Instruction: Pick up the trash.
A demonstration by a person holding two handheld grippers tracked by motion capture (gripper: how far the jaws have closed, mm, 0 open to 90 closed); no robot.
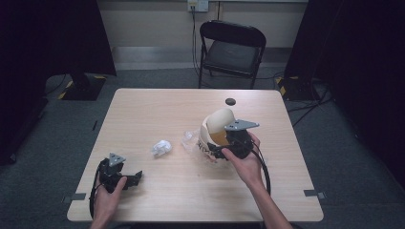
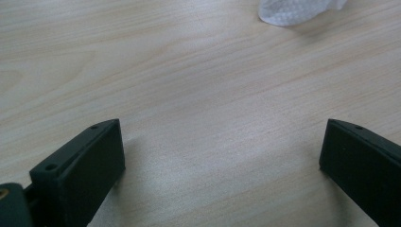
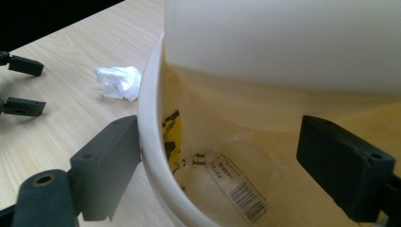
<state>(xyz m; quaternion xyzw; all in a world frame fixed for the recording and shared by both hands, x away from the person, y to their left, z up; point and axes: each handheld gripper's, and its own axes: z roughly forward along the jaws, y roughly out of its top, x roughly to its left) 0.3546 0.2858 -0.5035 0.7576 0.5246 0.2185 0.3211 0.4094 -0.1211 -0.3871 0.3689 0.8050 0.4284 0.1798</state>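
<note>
- right claw (image 3: 220, 156) jaws wide apart, straddling rim of cream bin (image 1: 216, 125), frame centre, not clamping
- left claw (image 1: 125, 180) open, lower left, resting on surface (image 1: 157, 105)
- crumpled tissue (image 1: 161, 147) left of bin

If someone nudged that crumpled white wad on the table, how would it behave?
The crumpled white wad looks like tissue or thin plastic, so probably very light. It would likely skid or tumble rather than roll, and squash under jaws.

Inside cream bin (image 3: 156, 142): clear wrapper (image 3: 227, 179) carries white barcode label (image 3: 246, 198), print too small to read. Black lettering at 9 o'clock of it, one "H" legible.
</note>
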